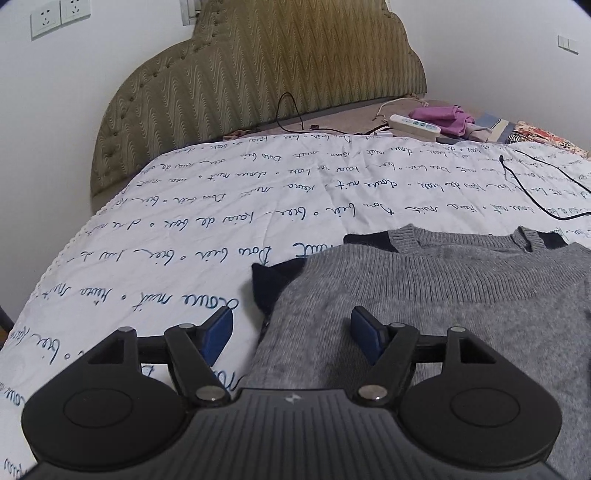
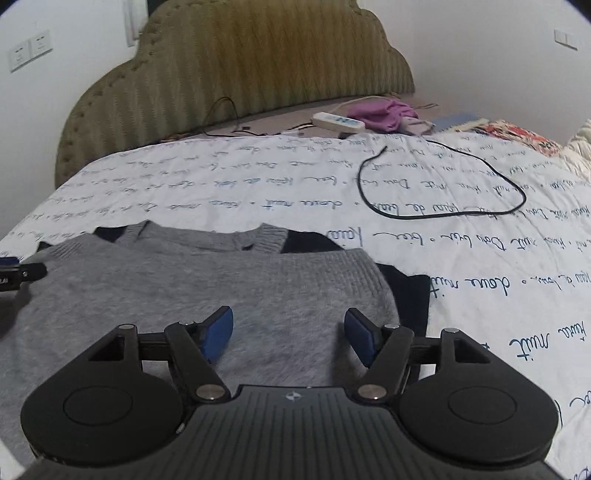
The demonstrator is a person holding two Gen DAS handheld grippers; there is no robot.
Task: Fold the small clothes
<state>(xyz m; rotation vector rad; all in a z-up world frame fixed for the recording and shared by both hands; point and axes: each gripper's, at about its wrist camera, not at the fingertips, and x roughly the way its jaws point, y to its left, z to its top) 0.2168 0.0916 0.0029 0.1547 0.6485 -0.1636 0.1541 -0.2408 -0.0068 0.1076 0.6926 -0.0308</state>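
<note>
A bed is seen from both wrist views, covered by a white bedspread [image 1: 229, 192] printed with rows of dark blue cursive script; most of it is too distorted to read with confidence, though "nuit" seems to recur. An olive padded headboard [image 1: 258, 74] with a zigzag weave is set against the white wall.

On the near part of the bedspread a grey knitted sweater [image 2: 207, 291] is laid flat, its ribbed collar turned toward the headboard. Navy fabric is exposed at both shoulders and along both side edges, and a ribbed band crosses its upper part.

Far back, near the headboard, a purple cloth [image 2: 380, 112] is heaped beside a white power strip [image 2: 338, 122]. A black cable [image 2: 443, 184] is looped on the spread beyond the sweater.

The left gripper [image 1: 291, 332] is held over the sweater's left edge, its blue-padded jaws spread wide and nothing pinched. The right gripper [image 2: 288, 332] is held above the sweater's right half, jaws likewise spread wide and empty. Two wall sockets [image 1: 59, 16] are mounted at upper left.
</note>
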